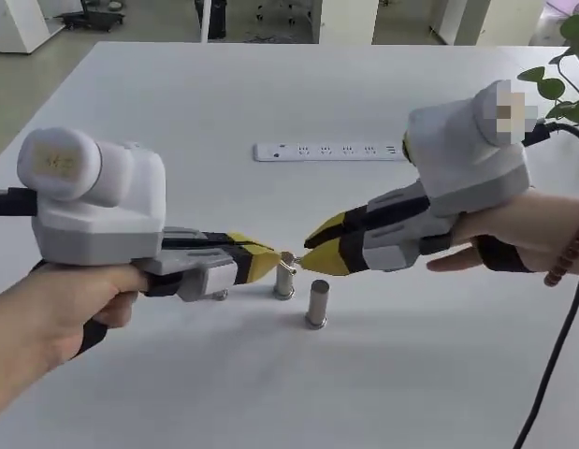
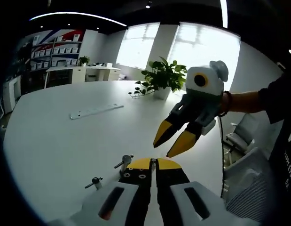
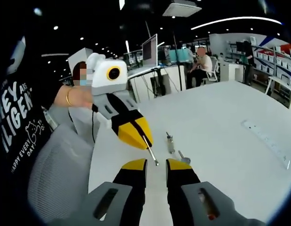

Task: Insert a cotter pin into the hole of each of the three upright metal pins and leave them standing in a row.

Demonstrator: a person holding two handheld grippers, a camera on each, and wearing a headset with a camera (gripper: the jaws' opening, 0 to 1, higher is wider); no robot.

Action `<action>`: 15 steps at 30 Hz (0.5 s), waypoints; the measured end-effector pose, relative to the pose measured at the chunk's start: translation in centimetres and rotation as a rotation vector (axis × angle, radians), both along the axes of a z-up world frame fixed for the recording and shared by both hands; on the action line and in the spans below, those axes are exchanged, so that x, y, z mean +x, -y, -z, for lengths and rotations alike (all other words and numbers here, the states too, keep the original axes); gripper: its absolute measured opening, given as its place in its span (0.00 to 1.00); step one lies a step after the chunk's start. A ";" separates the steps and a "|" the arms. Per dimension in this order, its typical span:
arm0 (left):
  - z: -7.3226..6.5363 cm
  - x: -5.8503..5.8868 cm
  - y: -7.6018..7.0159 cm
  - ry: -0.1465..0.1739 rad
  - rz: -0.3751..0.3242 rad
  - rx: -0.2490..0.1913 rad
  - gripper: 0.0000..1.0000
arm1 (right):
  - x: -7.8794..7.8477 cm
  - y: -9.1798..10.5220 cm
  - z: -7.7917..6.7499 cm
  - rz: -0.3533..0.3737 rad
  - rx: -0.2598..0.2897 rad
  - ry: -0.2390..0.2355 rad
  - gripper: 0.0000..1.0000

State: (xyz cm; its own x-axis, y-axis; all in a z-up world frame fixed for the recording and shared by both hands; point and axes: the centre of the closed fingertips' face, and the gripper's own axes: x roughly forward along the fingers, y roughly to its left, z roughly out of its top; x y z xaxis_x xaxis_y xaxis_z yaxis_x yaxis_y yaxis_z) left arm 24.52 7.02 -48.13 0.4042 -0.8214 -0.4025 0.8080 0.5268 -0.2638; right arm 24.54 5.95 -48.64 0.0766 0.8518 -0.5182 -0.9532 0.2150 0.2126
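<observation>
Head view, tools: left tool (image 1: pixel 264 262) and right tool (image 1: pixel 306 251) are meeting tip to tip just over a metal pin (image 1: pixel 284 279). A second metal pin (image 1: pixel 317 305) is standing just beside it on the surface (image 1: pixel 270 94).
Head view, hands: both are holding their tools nearly level, pointing inward.
Left gripper view: left tool's jaws are pressing together; right tool's jaws are gaping ahead.
Right gripper view: left tool is clamping a cotter pin (image 3: pixel 150 149), its free end reaching toward the right tool's parted jaws.
Handling: the cotter pin is looking thin, light and probably bendable, so gripping near its head is seeming safest. The metal pins are looking stiff but likely tipping readily.
</observation>
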 end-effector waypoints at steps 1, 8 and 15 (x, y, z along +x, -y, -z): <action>0.0 -0.2 0.1 0.006 0.015 -0.001 0.00 | -0.2 0.0 0.0 -0.004 0.008 -0.013 0.12; -0.3 -2.0 0.7 0.004 0.129 -0.047 0.00 | -1.7 0.3 0.7 -0.060 0.011 -0.101 0.12; -0.3 -3.1 0.8 0.001 0.188 -0.076 0.00 | -3.8 0.6 0.8 -0.129 0.031 -0.188 0.11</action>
State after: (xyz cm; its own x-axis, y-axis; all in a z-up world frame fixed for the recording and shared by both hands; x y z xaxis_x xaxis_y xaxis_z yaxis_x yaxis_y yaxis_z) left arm 21.37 6.22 -47.79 0.2416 -0.9104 -0.3359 0.8906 0.3455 -0.2958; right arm 20.75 5.33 -49.43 -0.1291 0.8640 -0.4866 -0.9153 0.0851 0.3938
